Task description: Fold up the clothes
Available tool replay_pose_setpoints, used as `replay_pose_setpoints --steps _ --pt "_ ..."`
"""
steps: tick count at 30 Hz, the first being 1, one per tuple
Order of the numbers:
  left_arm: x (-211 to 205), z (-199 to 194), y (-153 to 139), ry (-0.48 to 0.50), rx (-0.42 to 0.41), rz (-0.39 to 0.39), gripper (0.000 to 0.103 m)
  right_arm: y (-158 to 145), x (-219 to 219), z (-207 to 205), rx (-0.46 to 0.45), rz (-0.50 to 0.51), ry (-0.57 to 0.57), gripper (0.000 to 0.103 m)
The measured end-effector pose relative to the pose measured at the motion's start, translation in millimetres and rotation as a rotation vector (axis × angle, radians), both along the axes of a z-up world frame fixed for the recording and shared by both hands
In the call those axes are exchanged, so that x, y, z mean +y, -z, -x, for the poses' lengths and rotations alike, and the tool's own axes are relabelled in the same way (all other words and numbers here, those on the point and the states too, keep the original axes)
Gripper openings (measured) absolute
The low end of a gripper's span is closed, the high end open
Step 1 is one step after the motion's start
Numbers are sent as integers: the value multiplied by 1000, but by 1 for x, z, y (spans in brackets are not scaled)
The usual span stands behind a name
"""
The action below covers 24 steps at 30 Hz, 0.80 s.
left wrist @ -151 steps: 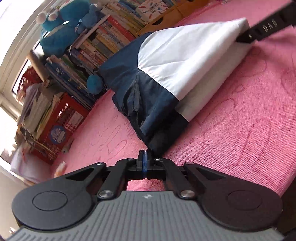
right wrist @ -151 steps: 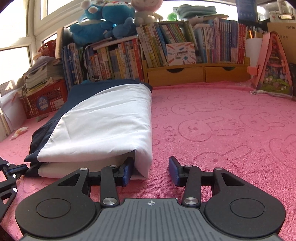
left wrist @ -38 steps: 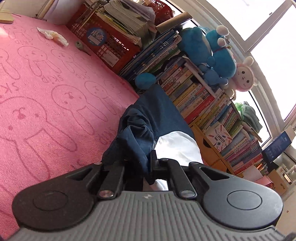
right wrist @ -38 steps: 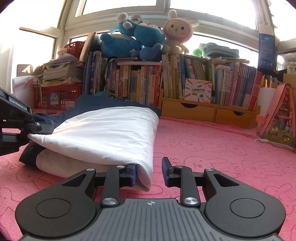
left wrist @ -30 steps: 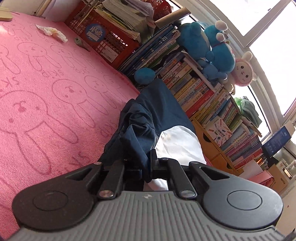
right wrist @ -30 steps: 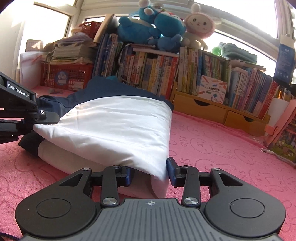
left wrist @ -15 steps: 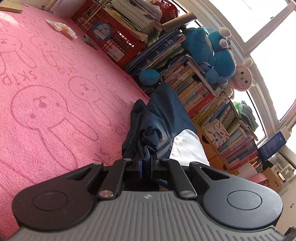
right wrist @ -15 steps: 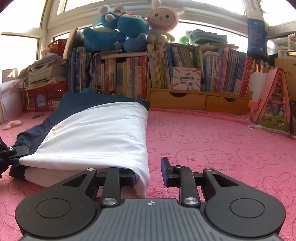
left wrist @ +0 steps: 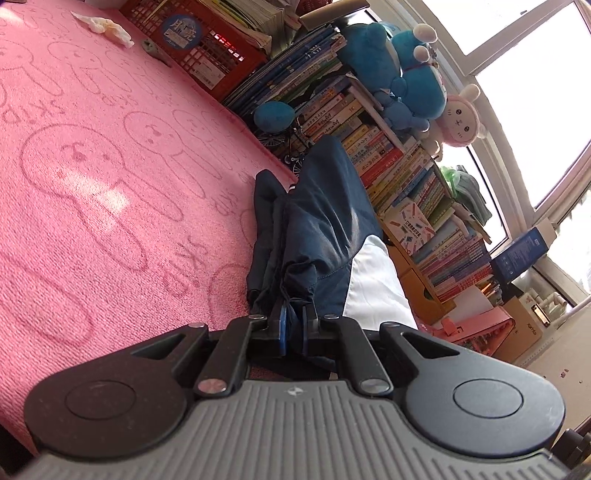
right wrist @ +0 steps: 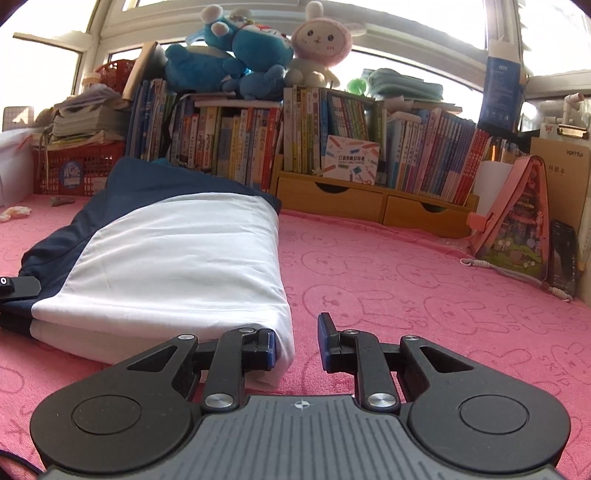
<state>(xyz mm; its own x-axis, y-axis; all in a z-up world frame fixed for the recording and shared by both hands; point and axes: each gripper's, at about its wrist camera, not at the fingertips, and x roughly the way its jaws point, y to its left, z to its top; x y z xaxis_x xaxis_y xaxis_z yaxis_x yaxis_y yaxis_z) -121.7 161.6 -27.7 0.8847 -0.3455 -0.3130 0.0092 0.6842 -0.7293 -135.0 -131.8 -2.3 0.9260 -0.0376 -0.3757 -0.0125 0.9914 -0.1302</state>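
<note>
I am working in a home, likely a child's room: a pink bunny-print blanket (right wrist: 424,280) is spreading under me, children's books (right wrist: 236,147) are crowding the windowsill at twelve o'clock, and plush toys (right wrist: 255,48) are sitting above them.

only stuff i can actually read: "SKID" stamped next to the bunnies on the pink blanket (left wrist: 110,155), and "xprinte" on the cardboard box (right wrist: 565,177).

Bright windows (right wrist: 424,22) backlight a crowded bookshelf (right wrist: 258,147) above a pink bunny-patterned carpet (right wrist: 424,288).
</note>
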Motion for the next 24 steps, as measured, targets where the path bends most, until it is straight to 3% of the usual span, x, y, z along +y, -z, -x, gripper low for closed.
replay_pose_setpoints --steps 3,7,9,14,18,20,24 --pt "10 -1 3 34 -3 68 9 -4 -2 6 -14 8 -21 35" --pt "24 -3 7 68 3 193 7 -14 -16 26 19 -104 -63 38" --pt "29 -3 9 78 6 233 7 -20 -24 39 67 -239 -120 38" --pt "35 -4 9 101 2 289 6 -14 -20 44 272 -717 -417 38" --pt "36 -4 3 115 -12 281 5 8 -2 15 380 -1020 -449 40" --pt "36 -3 0 122 -19 272 5 13 8 1 387 -1095 -441 40" --pt "38 -1 0 132 -23 264 5 14 24 -22 362 -1131 -418 44"
